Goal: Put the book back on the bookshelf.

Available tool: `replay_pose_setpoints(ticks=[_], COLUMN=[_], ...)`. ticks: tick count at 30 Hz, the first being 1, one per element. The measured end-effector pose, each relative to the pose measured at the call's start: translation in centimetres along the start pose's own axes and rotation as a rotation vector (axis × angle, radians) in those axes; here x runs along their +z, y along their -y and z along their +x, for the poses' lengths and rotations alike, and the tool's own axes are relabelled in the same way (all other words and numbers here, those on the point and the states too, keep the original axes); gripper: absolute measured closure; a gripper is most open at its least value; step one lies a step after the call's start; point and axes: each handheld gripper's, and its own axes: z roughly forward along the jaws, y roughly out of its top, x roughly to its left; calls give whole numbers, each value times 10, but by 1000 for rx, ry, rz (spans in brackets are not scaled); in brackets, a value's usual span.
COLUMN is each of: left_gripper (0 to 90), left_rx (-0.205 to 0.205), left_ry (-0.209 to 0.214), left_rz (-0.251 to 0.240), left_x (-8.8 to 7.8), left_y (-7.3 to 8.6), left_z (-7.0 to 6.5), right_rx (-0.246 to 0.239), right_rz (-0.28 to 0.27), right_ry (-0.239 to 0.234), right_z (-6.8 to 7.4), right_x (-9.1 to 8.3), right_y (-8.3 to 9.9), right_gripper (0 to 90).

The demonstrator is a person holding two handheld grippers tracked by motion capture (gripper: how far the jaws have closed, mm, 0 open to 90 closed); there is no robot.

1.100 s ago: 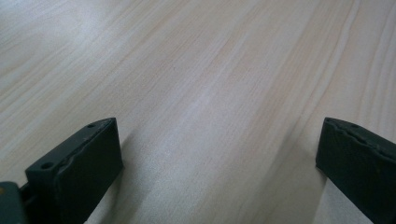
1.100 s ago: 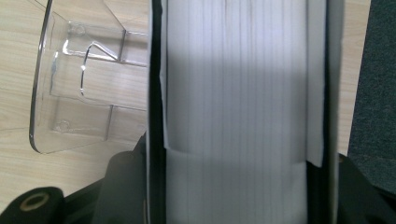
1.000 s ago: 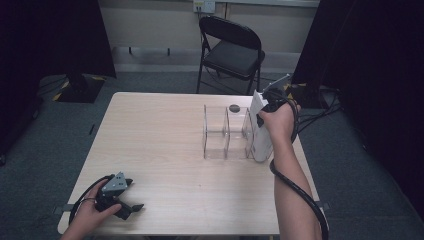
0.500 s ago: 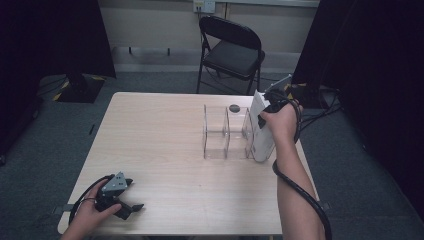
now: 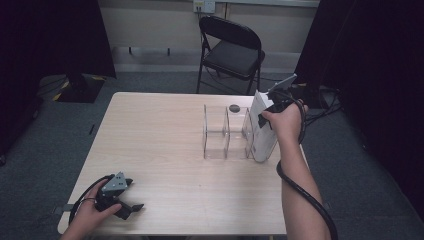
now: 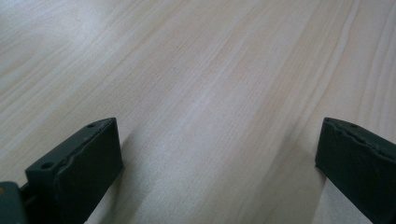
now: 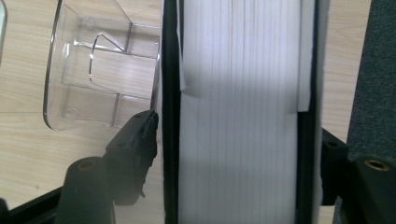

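A tall white box with black edges (image 5: 262, 131) stands upright at the right end of a clear acrylic divider rack (image 5: 224, 133), touching its right side. My right gripper (image 5: 269, 111) is shut on the box's upper part. In the right gripper view, the fingers (image 7: 135, 148) press both sides of the white box (image 7: 238, 107), and the rack (image 7: 93, 79) lies just left of it. Near the table's front left corner, my left gripper (image 5: 123, 202) rests on the wood. In its own view the left gripper (image 6: 219, 163) is open over bare table (image 6: 210, 70).
A small dark round object (image 5: 234, 107) lies on the table just behind the rack. A black folding chair (image 5: 231, 50) stands beyond the far edge. The table's right edge (image 5: 295, 145) runs close to the box, with grey carpet and cables past it.
The right gripper and the white box have barely shifted beside the rack. The left gripper has not moved.
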Motion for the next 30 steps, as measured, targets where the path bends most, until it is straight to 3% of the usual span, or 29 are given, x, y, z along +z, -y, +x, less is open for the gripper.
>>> replay_pose_setpoints(ticks=[18, 30], left_gripper=[0, 0], left_rx=[4, 10], left_ry=[-1, 3], left_rz=[0, 1], left_x=[0, 0], left_y=[0, 0], left_z=[0, 1], right_rx=[26, -25], right_rz=[-38, -40], right_ry=[-34, -25], right_z=[-8, -6], right_x=[-8, -12], right_y=[20, 35], right_gripper=[247, 228])
